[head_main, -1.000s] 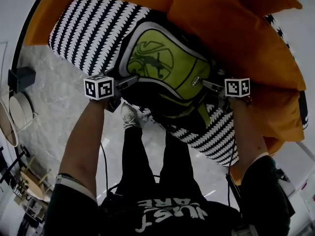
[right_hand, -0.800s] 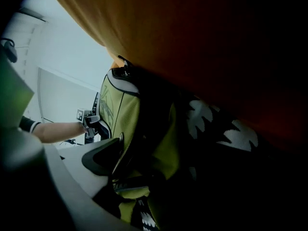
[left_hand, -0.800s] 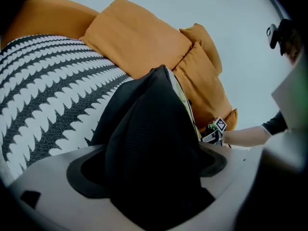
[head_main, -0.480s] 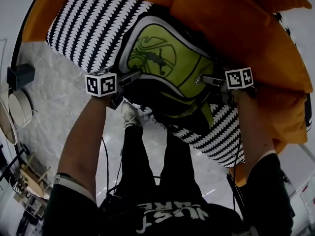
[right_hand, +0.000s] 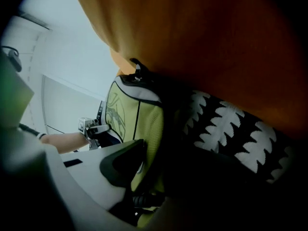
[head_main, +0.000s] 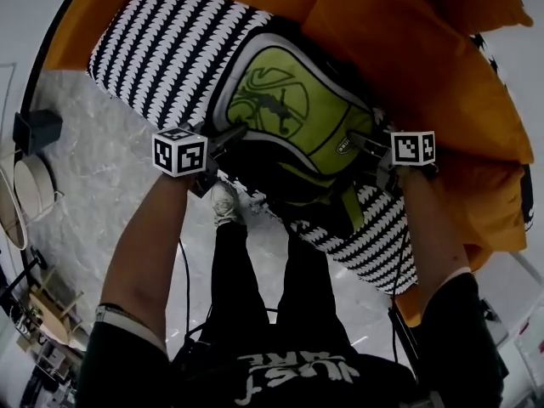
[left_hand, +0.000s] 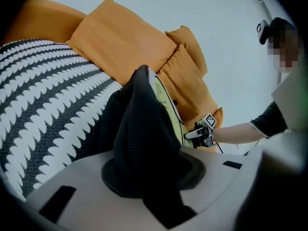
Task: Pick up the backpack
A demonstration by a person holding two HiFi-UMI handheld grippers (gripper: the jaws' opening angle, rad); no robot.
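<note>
Backpack (head_main: 293,113), green front w/ black sides, sits on the zigzag seat cover (head_main: 161,49) against orange cushions (head_main: 408,49); lifted or not, can't tell. Soft, floppy fabric, prob. light-ish, will sag betw. grips. Left gripper (head_main: 228,136) pinches a black side fold, right gripper (head_main: 361,141) clamps the green side panel. Both forearms reach fwd, one per flank.

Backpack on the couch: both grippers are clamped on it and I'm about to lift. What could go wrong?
1. The left gripper pinches only a fold of loose black fabric on the backpack; it may slip out or let the bag swing.
2. The orange cushion crowds the right gripper, so lifting could drag it along.
3. The hanging green strap might catch the striped seat edge.
</note>
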